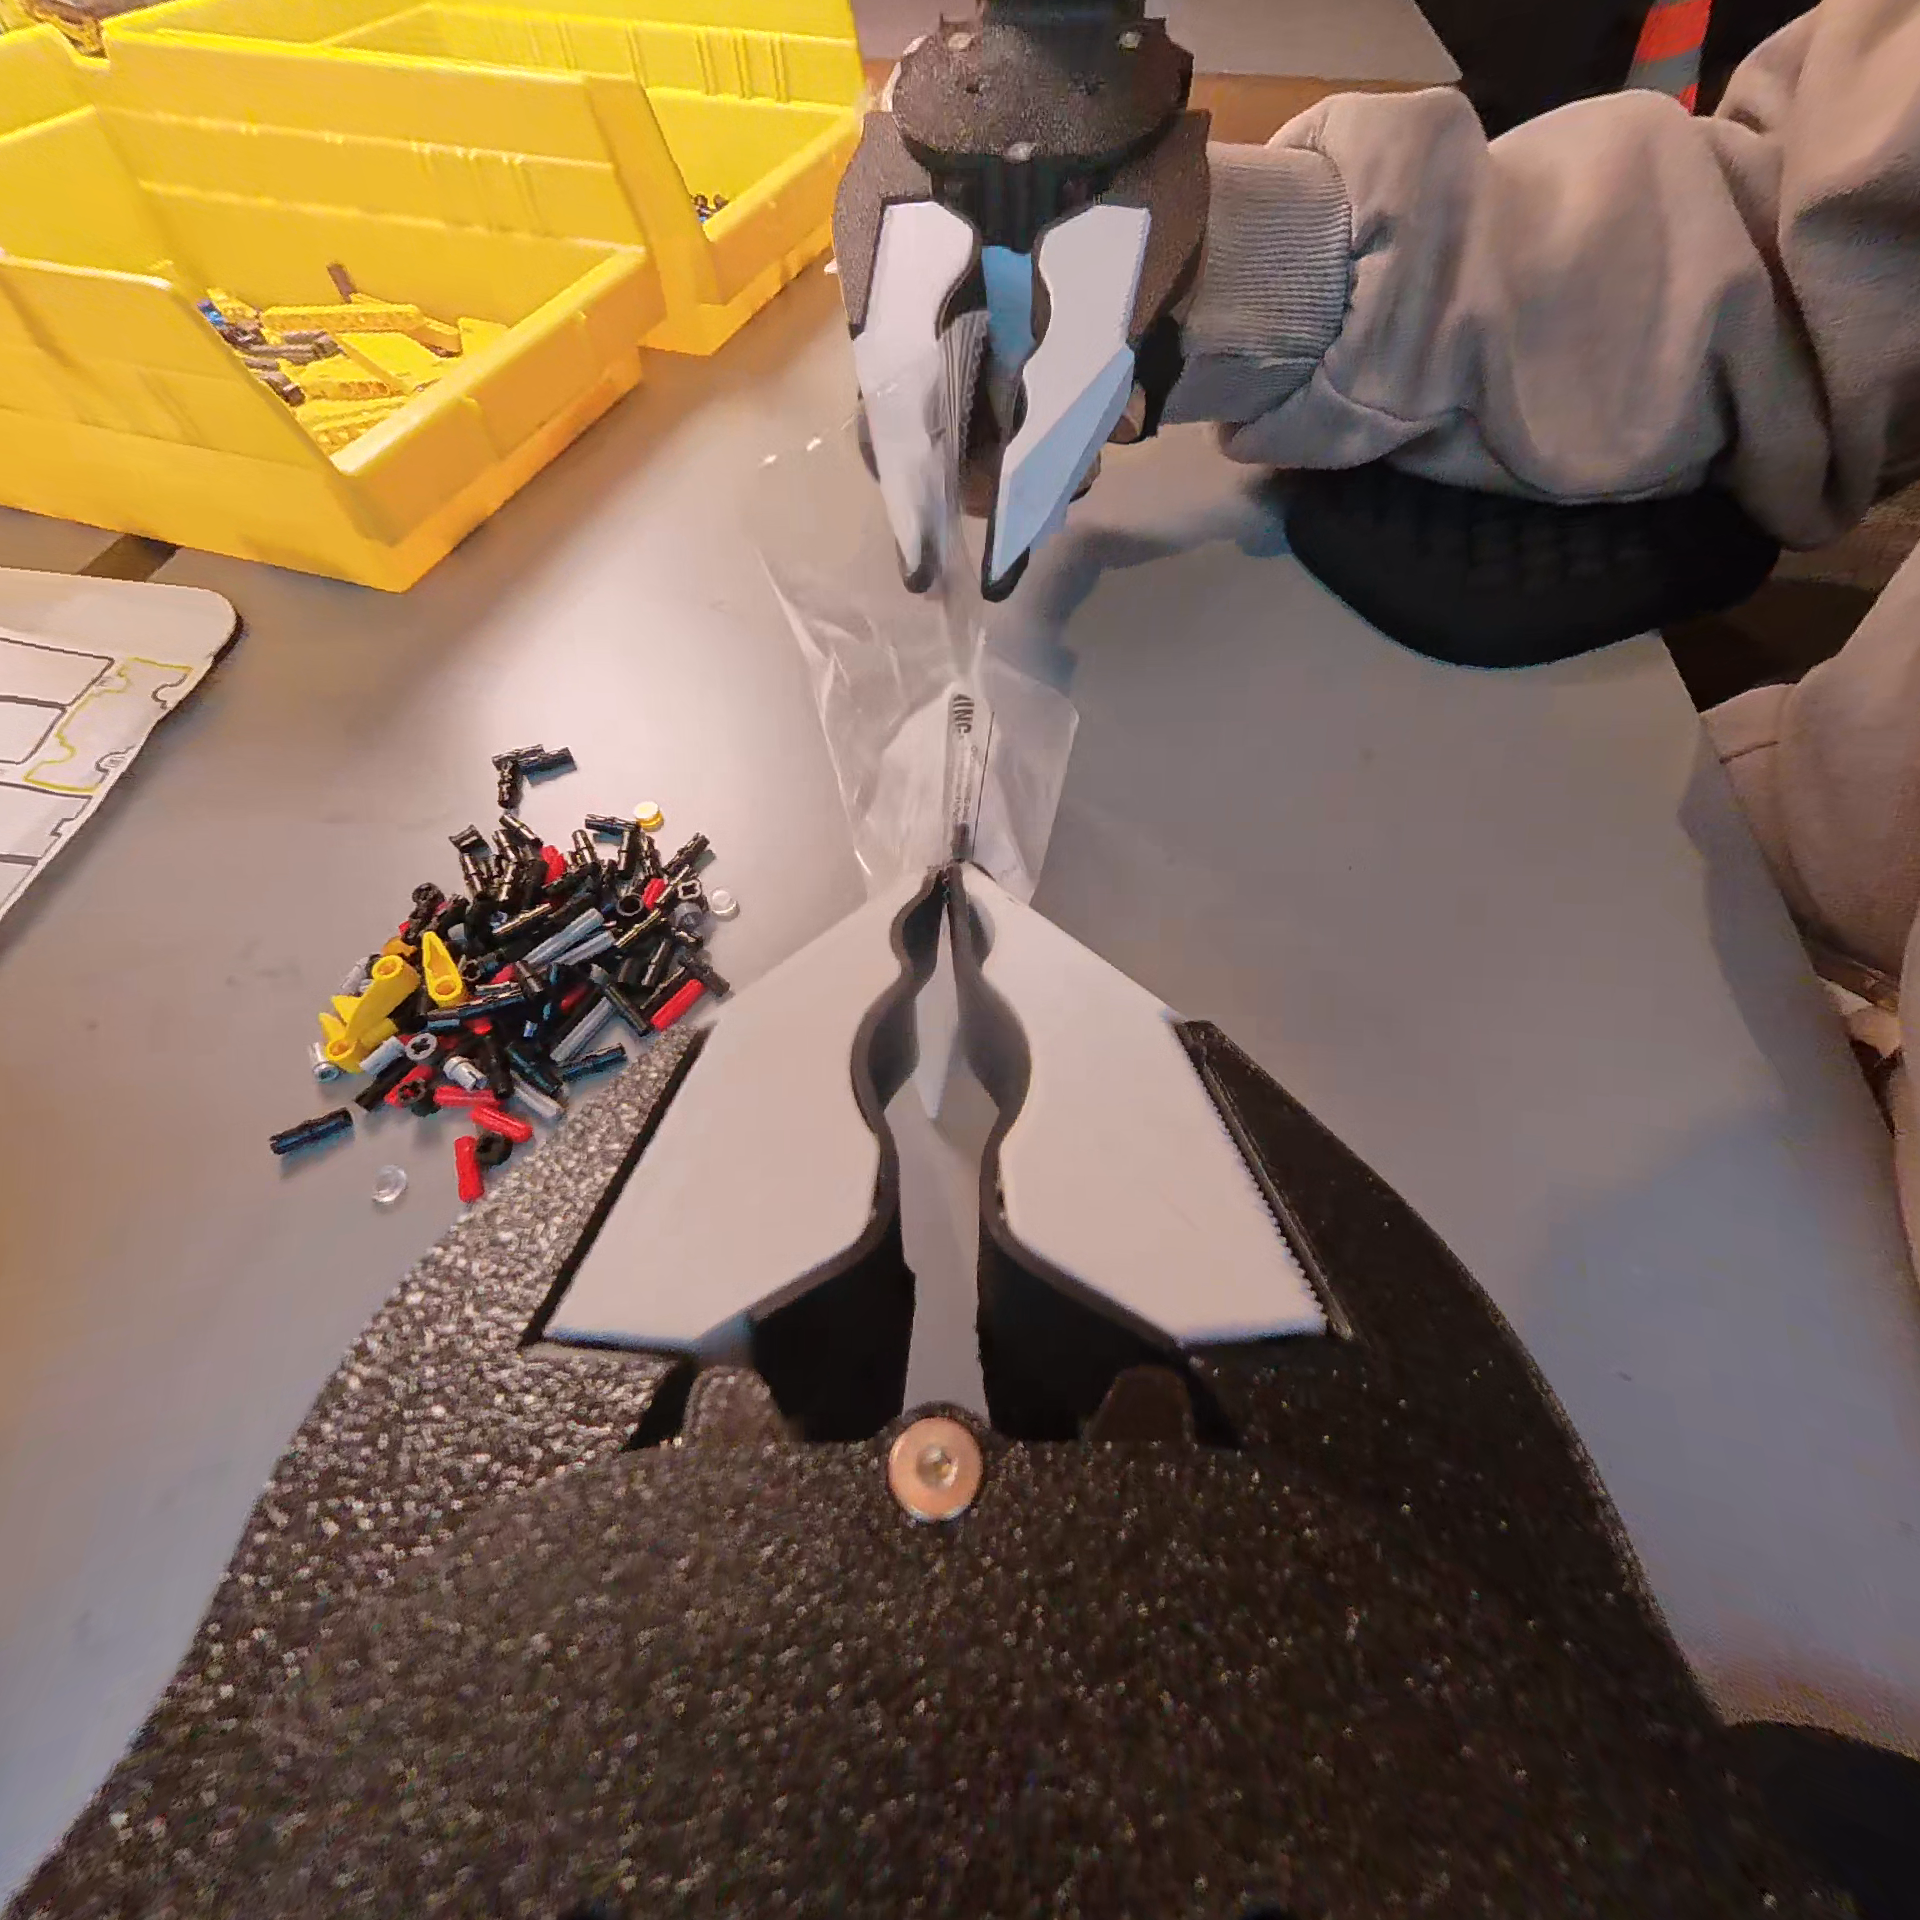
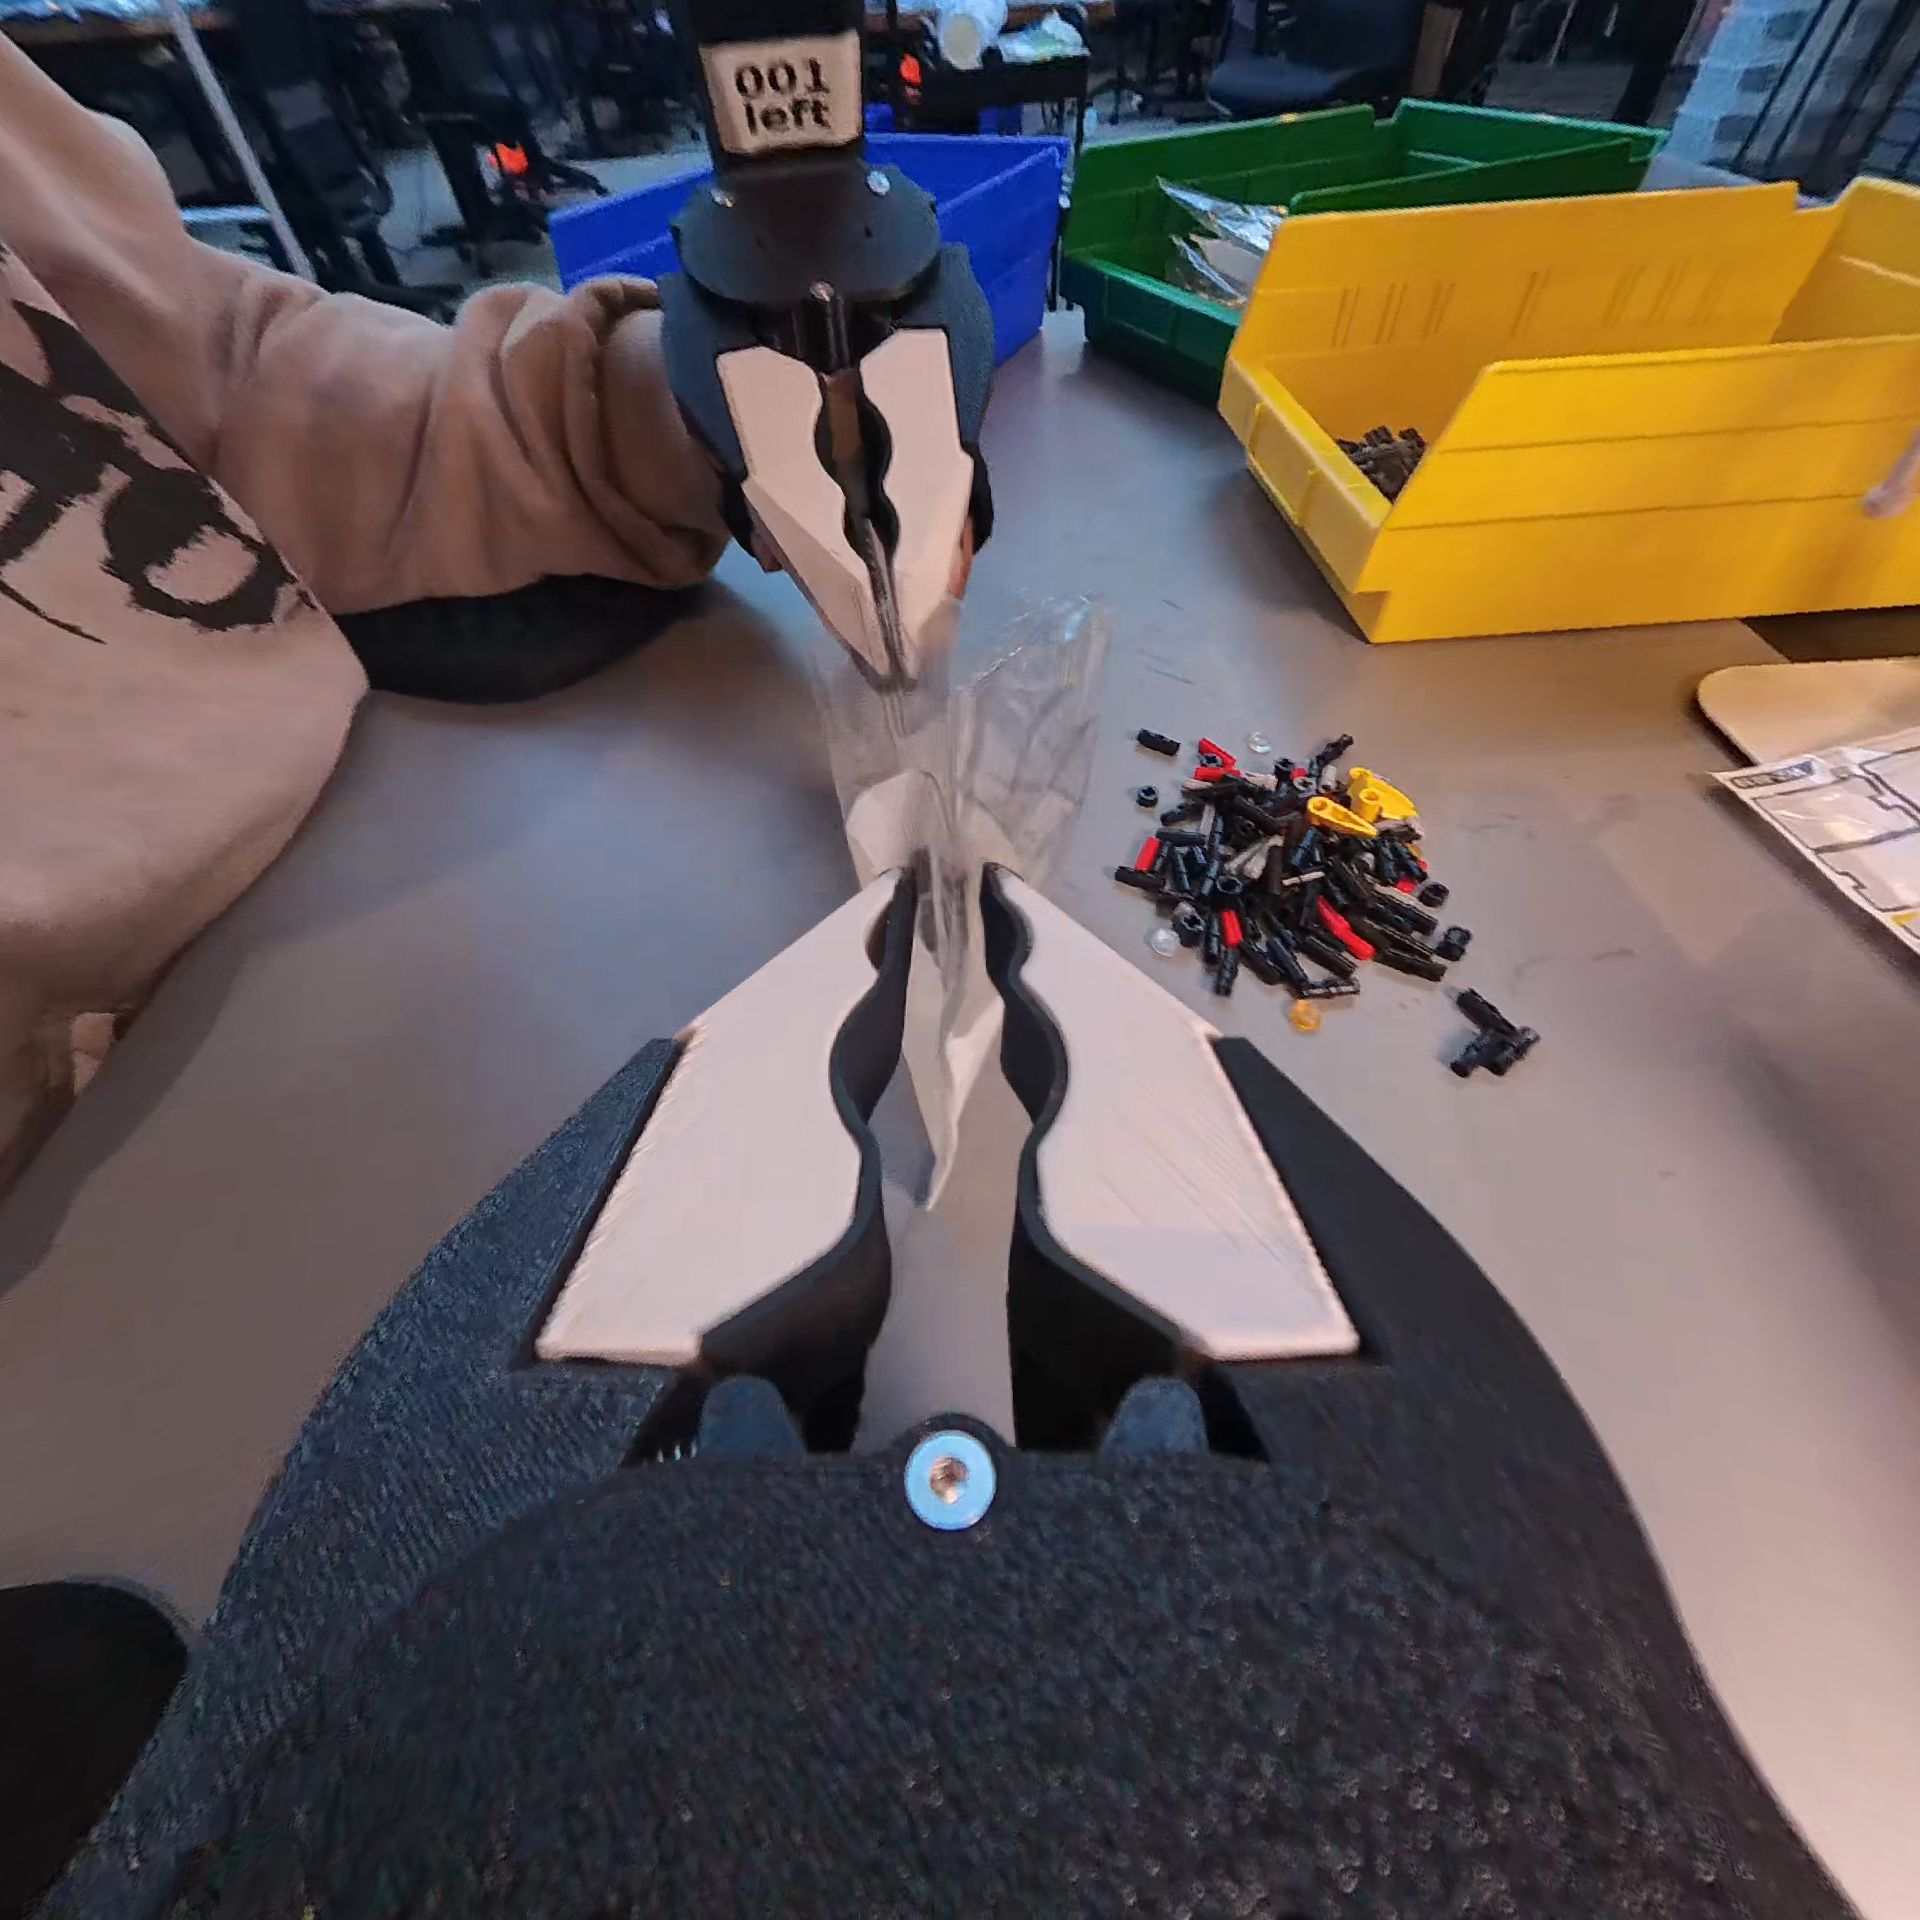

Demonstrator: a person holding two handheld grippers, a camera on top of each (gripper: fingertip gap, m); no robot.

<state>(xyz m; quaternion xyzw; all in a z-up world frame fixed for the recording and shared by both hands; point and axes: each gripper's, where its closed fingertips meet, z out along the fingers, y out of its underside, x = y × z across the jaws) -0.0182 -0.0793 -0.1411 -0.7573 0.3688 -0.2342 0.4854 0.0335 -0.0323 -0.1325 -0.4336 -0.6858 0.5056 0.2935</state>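
A clear, empty-looking plastic bag (image 1: 961, 727) is stretched between my two grippers above the grey table (image 1: 1351, 935). My left gripper (image 1: 951, 883) is shut on one end of the bag, and a corner of film shows between its fingers. My right gripper (image 2: 948, 878) grips the other end (image 2: 966, 769), its tips a narrow gap apart over bunched film. In the left wrist view the right gripper (image 1: 954, 584) is straight ahead. In the right wrist view the left gripper (image 2: 894, 665) is straight ahead. A pile of small black, red, grey and yellow plastic pieces (image 1: 520, 966) lies beside the bag on the table (image 2: 1288, 883).
Yellow bins (image 1: 364, 312) with parts stand at the back of the table (image 2: 1558, 416), with a green bin (image 2: 1299, 208) and a blue bin (image 2: 987, 208) beyond. A printed paper sheet (image 1: 73, 707) lies by the pile. A person's sleeves (image 1: 1507, 291) and a black pad (image 1: 1507, 561) are close by. One gripper's finger ends stand about 8 centimeters off the other's.
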